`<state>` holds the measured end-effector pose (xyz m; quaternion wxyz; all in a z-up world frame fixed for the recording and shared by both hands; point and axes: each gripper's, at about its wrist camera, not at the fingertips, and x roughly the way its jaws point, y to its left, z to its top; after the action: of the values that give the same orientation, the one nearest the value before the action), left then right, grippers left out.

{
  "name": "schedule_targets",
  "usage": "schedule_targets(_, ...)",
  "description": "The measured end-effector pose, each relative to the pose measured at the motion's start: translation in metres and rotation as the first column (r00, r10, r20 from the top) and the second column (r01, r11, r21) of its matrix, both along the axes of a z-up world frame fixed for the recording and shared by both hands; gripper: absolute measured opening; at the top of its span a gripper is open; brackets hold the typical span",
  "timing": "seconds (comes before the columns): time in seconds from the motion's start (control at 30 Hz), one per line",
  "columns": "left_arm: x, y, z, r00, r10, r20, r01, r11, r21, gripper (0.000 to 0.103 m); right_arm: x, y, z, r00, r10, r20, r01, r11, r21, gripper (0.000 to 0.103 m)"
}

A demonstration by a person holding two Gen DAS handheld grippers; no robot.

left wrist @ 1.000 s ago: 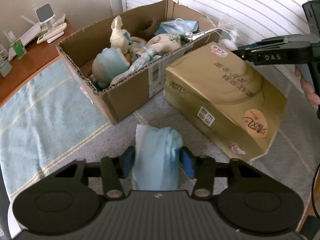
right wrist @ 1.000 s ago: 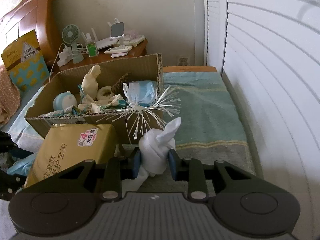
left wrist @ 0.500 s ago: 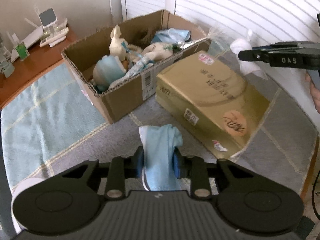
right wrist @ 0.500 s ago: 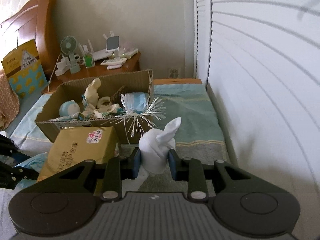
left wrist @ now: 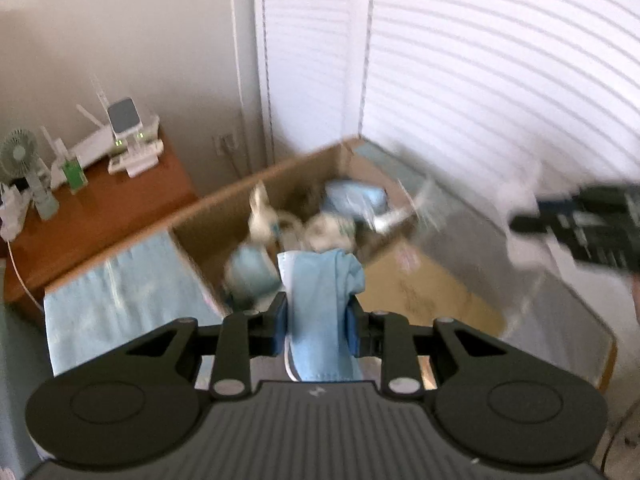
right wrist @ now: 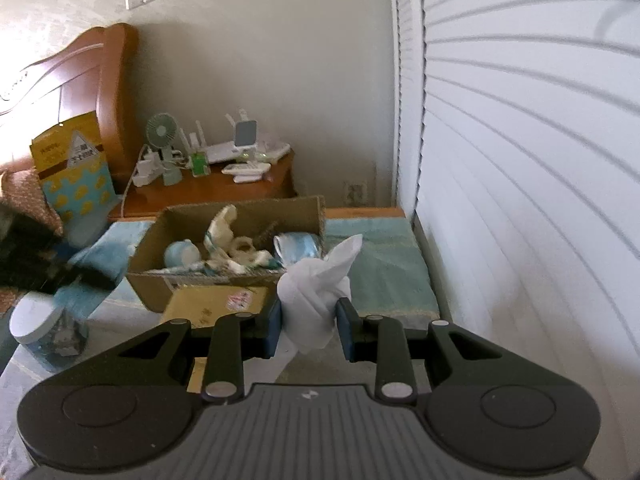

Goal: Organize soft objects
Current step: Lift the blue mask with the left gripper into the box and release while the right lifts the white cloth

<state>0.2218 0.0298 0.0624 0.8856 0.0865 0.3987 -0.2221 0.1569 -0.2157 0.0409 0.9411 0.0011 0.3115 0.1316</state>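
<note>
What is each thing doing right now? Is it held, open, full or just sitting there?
Left gripper: shut on the blue cloth.
Blue cloth: pinched, lifted.
Right gripper: shut on the white cloth.
White cloth: bunched, pinched, lifted.
Cardboard box: open on top, holding soft toys.
Tan package: closed, lying beside the box.
Jar: white lid on, standing upright.

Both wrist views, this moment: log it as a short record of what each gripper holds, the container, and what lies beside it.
left gripper: shut on a light blue cloth
right gripper: shut on a white cloth
container: open cardboard box, already holding soft toys and a blue packet
beside box: tan tissue pack lying against its near side
surface: blue-green towel under and beyond the box
background: wooden nightstand with a small fan
image quality: left wrist view blurred
</note>
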Motion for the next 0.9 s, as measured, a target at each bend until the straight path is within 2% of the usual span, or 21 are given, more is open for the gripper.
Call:
schedule_targets(0.17,0.040,-0.018,0.005,1.000,0.021,0.014,-0.021,1.000,-0.022,0.027,0.000,0.004,0.004,1.000,0.016,0.012,-0.016,1.000,-0.002,0.034)
schedule_targets(0.33,0.077,-0.042,-0.005,0.999,0.040,0.010,-0.040,0.999,-0.025,0.029,0.003,0.004,0.004,1.000,0.016,0.017,-0.016,1.000,-0.001,0.034)
schedule_targets(0.37,0.084,-0.045,-0.008,0.999,0.052,0.010,-0.052,0.998,-0.024,0.032,0.003,0.005,0.004,1.000,0.015,0.019,-0.015,1.000,-0.002,0.034)
schedule_targets(0.43,0.092,-0.051,-0.015,0.998,0.065,0.008,-0.065,0.998,-0.018,0.057,0.003,0.005,0.005,1.000,0.018,0.022,-0.018,1.000,-0.004,0.034)
schedule_targets(0.47,0.093,-0.053,-0.017,0.997,0.073,0.020,-0.073,0.997,-0.011,0.077,0.003,0.005,0.005,1.000,0.016,0.023,-0.015,1.000,-0.005,0.034)
schedule_targets(0.5,0.093,-0.053,-0.017,0.996,0.078,0.041,-0.078,0.997,-0.003,0.085,0.003,0.005,0.006,1.000,0.014,0.024,-0.014,1.000,-0.006,0.034)
schedule_targets(0.57,0.086,-0.052,-0.016,0.993,0.082,0.081,-0.084,0.996,0.019,0.086,0.004,0.004,0.006,1.000,0.013,0.026,-0.013,1.000,-0.005,0.034)
schedule_targets(0.7,0.063,-0.037,-0.007,0.991,0.079,0.112,-0.083,0.996,0.029,0.097,0.006,0.008,0.008,0.999,0.024,0.027,-0.023,1.000,-0.014,0.034)
schedule_targets(0.9,0.000,-0.003,0.006,0.984,0.097,0.152,-0.102,0.994,0.027,0.102,0.020,0.025,0.015,0.997,0.082,0.013,-0.082,0.996,-0.018,0.034)
